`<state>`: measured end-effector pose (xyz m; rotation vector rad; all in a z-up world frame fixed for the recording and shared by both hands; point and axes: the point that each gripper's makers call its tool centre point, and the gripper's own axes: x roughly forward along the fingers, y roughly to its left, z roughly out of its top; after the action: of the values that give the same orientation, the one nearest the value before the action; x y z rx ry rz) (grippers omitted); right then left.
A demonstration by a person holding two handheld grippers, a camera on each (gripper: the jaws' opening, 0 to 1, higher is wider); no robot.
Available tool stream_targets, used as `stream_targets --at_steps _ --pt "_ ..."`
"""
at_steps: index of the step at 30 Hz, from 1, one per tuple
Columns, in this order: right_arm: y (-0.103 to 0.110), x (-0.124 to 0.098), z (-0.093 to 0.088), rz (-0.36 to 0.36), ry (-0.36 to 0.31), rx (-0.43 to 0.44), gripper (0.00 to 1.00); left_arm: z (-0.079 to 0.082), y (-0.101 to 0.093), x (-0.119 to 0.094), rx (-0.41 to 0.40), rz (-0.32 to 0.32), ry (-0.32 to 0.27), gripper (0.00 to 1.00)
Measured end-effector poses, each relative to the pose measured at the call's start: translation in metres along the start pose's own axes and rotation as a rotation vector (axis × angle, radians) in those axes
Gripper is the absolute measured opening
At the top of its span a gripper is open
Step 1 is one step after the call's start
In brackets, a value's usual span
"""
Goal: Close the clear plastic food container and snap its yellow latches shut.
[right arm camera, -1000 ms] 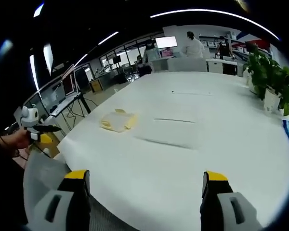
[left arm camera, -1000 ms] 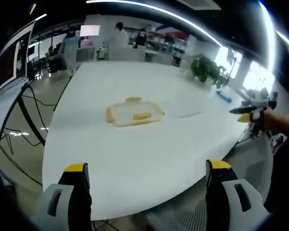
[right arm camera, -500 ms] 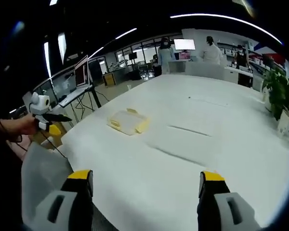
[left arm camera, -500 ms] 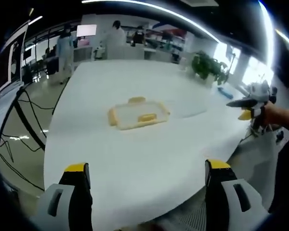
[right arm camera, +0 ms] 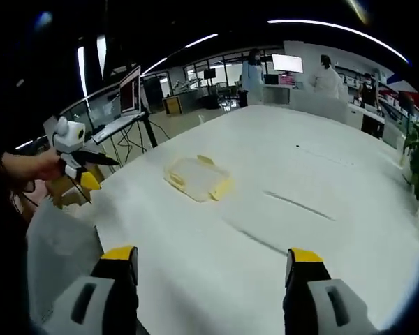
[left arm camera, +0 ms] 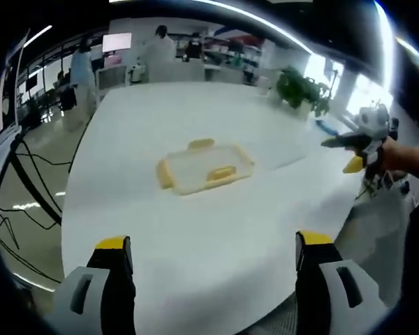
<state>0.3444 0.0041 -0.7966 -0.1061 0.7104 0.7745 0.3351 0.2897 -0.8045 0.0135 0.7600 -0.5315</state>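
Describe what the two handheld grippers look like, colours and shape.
Each gripper has two chunky light grey jaws capped with yellow tips. In the left gripper view its own jaws rise from the bottom, left gripper; the right gripper seen from the side has a dark pointed body and a yellow jaw tip. The right gripper view shows the same grey-and-yellow build.

both views face the table point(left arm camera: 195, 230) from opposite edges.
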Motion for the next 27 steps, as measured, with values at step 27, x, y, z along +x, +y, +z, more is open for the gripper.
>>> stream_targets --at_steps 27 --pt "0.01 0.035 0.037 -0.033 0.0 -0.026 0.85 0.018 0.036 0.031 0.099 -0.071 0.019 0.97"
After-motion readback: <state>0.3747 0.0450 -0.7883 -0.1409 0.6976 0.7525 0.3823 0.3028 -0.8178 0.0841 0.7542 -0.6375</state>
